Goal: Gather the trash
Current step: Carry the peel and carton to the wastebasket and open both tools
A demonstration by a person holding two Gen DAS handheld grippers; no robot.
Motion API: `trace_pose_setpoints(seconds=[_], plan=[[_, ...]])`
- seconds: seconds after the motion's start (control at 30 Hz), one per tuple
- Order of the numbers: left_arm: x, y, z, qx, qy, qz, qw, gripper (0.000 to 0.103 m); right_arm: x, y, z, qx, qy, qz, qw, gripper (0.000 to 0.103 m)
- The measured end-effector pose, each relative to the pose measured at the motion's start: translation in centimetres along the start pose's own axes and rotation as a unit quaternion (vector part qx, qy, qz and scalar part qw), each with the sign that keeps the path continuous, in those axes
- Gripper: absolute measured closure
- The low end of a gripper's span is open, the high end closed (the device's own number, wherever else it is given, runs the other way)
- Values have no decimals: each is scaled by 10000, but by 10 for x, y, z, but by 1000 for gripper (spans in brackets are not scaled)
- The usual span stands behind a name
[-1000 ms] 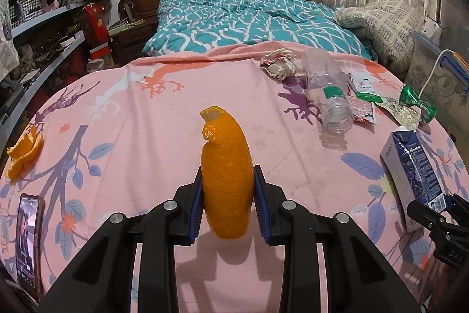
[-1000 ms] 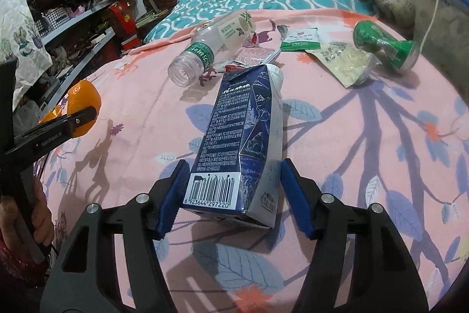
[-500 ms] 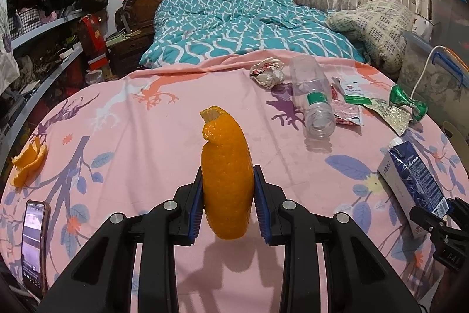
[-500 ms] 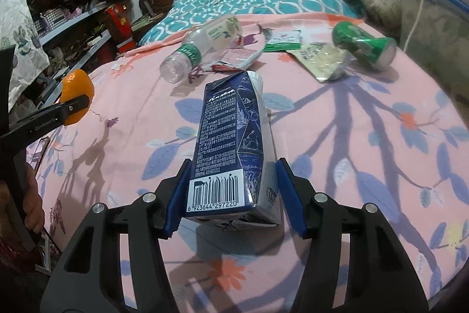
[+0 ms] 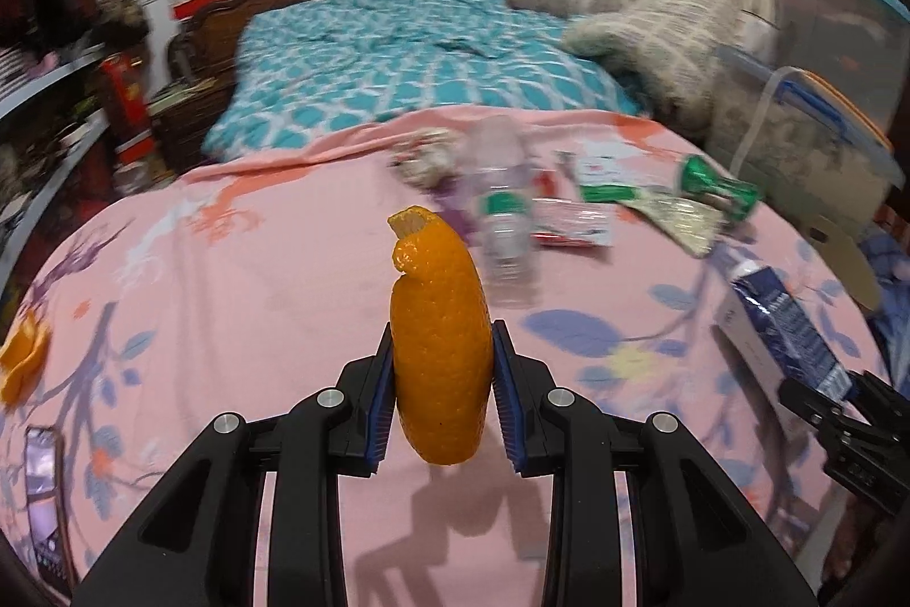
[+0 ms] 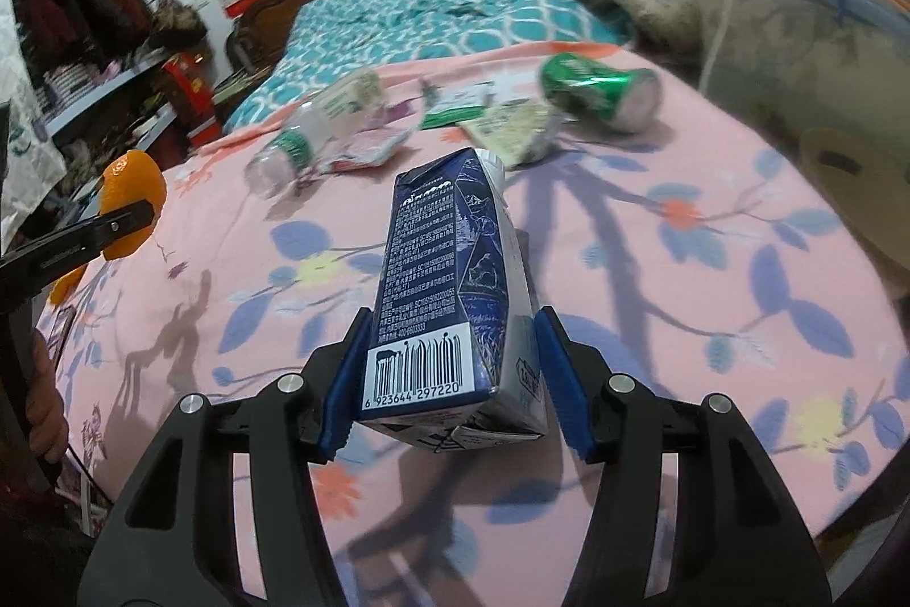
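Both tongs grip trash: orange peel (image 5: 441, 356), carton (image 6: 441, 305).

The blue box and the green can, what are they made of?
The blue box looks like coated paperboard: folded seams, printed barcode, slight sheen. The green can looks like thin metal, probably aluminium: glossy green side, silvery end, dented body. Blur leaves the can less certain.
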State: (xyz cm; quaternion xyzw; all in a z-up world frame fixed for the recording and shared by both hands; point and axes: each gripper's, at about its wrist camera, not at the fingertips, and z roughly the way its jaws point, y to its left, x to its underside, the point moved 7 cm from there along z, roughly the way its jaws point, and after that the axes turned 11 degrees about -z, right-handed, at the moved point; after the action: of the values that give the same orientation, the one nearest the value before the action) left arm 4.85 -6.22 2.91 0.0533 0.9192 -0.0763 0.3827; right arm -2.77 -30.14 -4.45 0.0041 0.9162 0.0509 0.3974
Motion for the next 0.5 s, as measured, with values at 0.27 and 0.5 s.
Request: trace_pose_setpoints(seconds=[0.27,0.5], plan=[[7,-105,13,1117,486,725,9899,74,14,-67,-24,527,-168,736,9958,44],[14,-198,32,2079,999,1361,9635,74,19,-113,-37,767,-343,1221,9889,44]])
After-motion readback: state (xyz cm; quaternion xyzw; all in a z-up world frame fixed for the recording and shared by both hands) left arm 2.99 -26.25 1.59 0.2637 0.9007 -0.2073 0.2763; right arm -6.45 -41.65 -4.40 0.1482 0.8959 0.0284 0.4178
